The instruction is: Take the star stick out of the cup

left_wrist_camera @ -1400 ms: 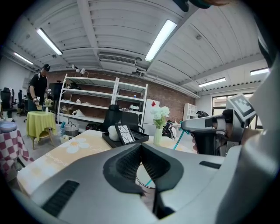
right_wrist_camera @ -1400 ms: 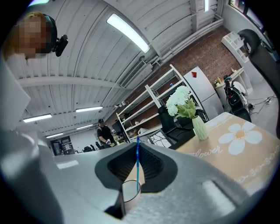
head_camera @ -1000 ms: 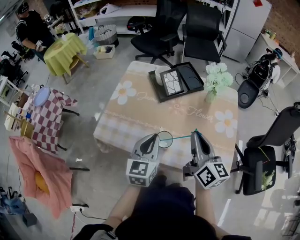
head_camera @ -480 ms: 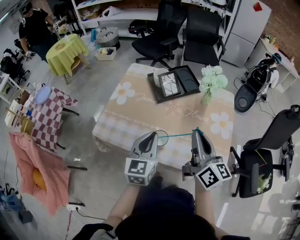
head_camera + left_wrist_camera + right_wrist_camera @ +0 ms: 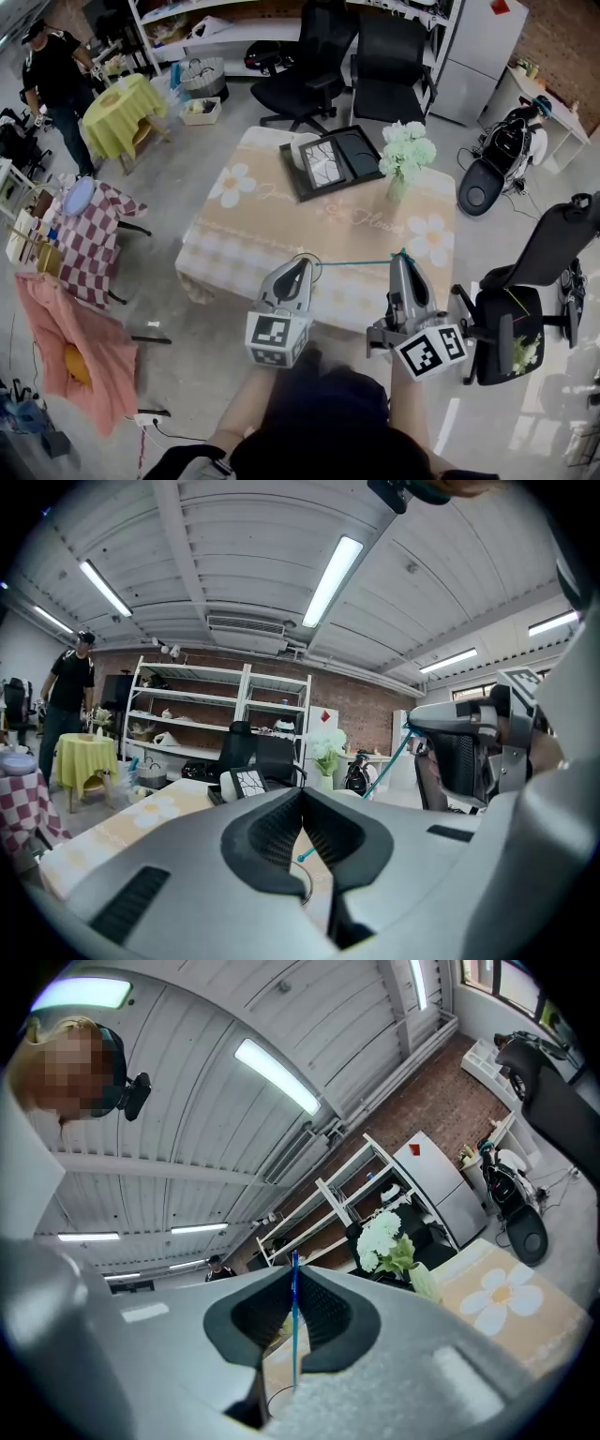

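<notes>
The star stick (image 5: 361, 262) is a thin teal rod and lies almost level in the air between my two claws. My right claw (image 5: 403, 258) is closed on one end of it. The other end reaches the rim of the clear round cup (image 5: 306, 262); I cannot tell if it is inside. My left claw (image 5: 300, 269) is pressed together on the thin cup wall. Below is the desk (image 5: 281, 211) with a beige cloth printed with white daisies, a black tray (image 5: 367, 172) and pale flowers (image 5: 405, 150). The floor is grey and the back wall is brick.
</notes>
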### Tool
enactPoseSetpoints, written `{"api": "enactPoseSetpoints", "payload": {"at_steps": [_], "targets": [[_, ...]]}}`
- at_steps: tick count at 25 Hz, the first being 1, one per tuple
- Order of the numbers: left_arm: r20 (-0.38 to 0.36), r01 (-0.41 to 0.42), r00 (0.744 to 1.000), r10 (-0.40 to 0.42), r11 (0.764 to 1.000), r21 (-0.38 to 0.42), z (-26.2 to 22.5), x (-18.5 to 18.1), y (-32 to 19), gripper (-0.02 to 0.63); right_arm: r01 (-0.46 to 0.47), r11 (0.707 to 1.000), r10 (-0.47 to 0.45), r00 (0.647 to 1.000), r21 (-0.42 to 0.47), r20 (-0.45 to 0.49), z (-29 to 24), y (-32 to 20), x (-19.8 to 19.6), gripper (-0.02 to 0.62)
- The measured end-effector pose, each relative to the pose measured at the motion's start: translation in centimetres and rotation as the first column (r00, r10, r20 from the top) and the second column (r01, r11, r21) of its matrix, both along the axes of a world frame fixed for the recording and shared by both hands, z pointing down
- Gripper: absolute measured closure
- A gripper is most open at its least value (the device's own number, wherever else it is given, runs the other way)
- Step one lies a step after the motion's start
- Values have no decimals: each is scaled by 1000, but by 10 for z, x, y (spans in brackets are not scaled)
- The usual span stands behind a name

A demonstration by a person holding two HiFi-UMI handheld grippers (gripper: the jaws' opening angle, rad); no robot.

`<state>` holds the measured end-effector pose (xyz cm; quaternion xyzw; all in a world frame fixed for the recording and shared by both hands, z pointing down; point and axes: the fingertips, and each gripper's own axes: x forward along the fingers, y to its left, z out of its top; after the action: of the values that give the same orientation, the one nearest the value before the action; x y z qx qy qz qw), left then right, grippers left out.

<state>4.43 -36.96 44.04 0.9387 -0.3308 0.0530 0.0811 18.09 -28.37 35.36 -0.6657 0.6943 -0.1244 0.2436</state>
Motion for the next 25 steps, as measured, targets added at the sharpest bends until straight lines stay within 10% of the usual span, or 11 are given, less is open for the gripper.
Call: {"api": "enactPoseSetpoints", "payload": {"at_steps": [25], "targets": [[16, -204, 979, 204, 979, -30, 13, 73, 57, 597, -246, 957, 232, 967, -151, -109, 56, 62, 66, 580]]}}
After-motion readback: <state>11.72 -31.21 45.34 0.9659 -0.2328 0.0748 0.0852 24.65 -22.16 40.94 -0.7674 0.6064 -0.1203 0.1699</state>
